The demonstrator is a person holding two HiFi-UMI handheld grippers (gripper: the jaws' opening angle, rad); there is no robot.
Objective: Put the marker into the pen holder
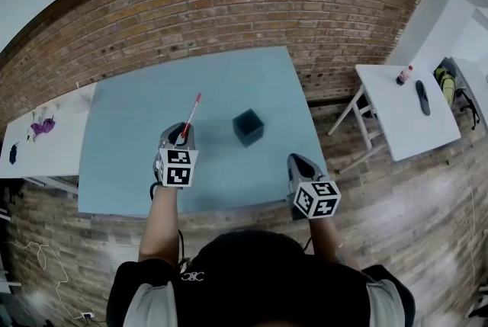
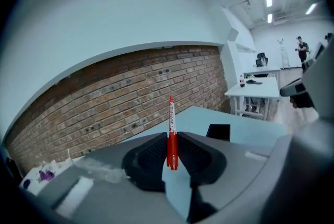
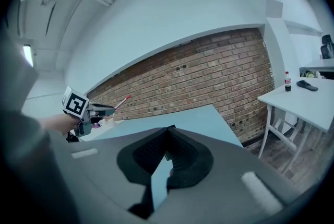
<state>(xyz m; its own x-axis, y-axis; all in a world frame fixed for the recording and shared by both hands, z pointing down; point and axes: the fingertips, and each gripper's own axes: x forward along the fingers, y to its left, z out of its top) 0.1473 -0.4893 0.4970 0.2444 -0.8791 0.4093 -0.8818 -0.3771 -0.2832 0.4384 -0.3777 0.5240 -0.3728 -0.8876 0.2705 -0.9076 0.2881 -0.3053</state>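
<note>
The left claw [image 1: 178,134] squeezes the red marker [image 1: 191,115] by 1 end above the desk [image 1: 122,135], so it can reach the pen holder [image 1: 248,127] nearby. The right claw [image 1: 299,161] is closed and empty.

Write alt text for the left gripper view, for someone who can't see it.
The left claw grips a red marker, held upright between its jaws. Beyond it, a dark pen holder stands on a pale blue table, with a brick wall behind.
</note>
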